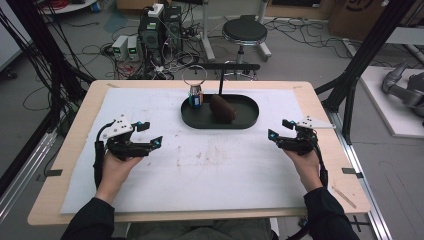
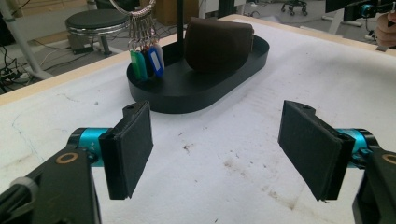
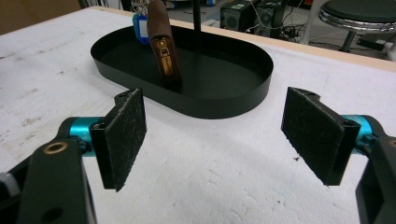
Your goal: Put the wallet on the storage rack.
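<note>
Beyond each wide-open, empty hand-held gripper (image 1: pixel 148 134) (image 1: pixel 279 129), brown pouch (image 1: pixel 222 108) in black tray (image 1: pixel 250 117).

1. Left gripper (image 1: pixel 149 134) — held in the person's left hand (image 1: pixel 116 167), jaws spread wide, nothing between them.
2. Right gripper (image 1: pixel 279 128) — gripped by the right hand (image 1: pixel 306 162), jaws likewise parted, forearms angled inward.
</note>
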### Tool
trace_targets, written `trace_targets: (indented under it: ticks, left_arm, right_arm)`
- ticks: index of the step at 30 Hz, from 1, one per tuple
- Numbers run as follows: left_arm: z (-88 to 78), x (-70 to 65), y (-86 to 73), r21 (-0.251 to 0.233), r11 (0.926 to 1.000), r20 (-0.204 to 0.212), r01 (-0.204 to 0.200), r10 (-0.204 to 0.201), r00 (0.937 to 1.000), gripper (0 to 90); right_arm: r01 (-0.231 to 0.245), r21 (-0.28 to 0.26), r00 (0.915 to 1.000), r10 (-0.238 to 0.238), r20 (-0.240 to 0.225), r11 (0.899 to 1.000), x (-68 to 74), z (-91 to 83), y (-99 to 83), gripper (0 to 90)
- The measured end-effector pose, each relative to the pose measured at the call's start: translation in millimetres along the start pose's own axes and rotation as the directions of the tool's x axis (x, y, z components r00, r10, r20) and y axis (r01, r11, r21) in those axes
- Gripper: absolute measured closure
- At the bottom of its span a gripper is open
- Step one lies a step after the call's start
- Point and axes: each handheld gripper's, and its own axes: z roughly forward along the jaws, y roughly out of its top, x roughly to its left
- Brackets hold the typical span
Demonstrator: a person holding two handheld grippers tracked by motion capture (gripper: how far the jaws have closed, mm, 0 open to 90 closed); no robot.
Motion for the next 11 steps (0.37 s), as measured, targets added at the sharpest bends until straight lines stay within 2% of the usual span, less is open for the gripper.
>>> trace_targets:
  ticks: [11]
  left_arm:
    - [-0.9, 1.6, -0.3, -0.004, 1.0, -0.003, 0.001, -0.001, 1.0, 26.2]
  right_arm:
    - [0.0, -0.003, 1.0, 0.0, 0.001, 1.0, -1.1, 0.2, -0.1, 22.5]
